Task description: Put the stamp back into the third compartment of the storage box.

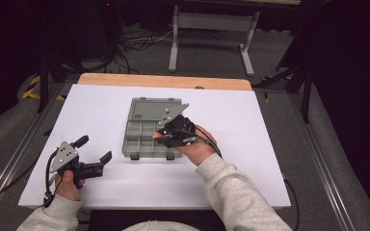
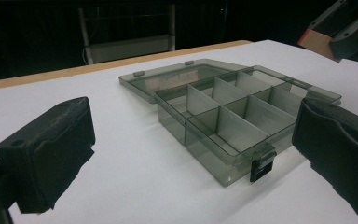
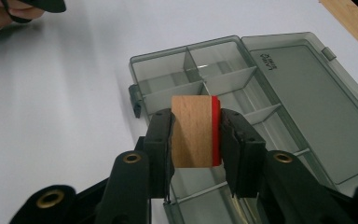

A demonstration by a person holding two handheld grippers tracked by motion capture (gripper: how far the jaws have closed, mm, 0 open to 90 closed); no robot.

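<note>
Wooden block [image 3: 193, 130], light in grain with a red face along one side, is sitting clenched between the two black jaws of the right gripper [image 3: 195, 140], whose pads are pressing on its opposite faces. In the right gripper view the block is hanging above the near compartments of the organiser box [image 3: 205, 70], not touching the dividers. From the high view the right gripper [image 1: 166, 137] is hovering over the right part of the box [image 1: 144, 139], with the person's right hand [image 1: 197, 149] wrapping the handle from the near side.

Grey and see-through, the box is lying open on the white table [image 1: 101, 115], its lid [image 3: 303, 102] folded flat beyond the tray. Moulded writing is showing on the lid near the hinge, but the letters are too small and turned to read. Two dark latches are sitting on the tray's front wall, one showing clearly in the left gripper view [image 2: 261, 165].

Well apart from the box, the left gripper [image 1: 96, 149] is resting near the table's front left, its jaws standing released and wide with nothing between them, pointing toward the box [image 2: 223, 112].
</note>
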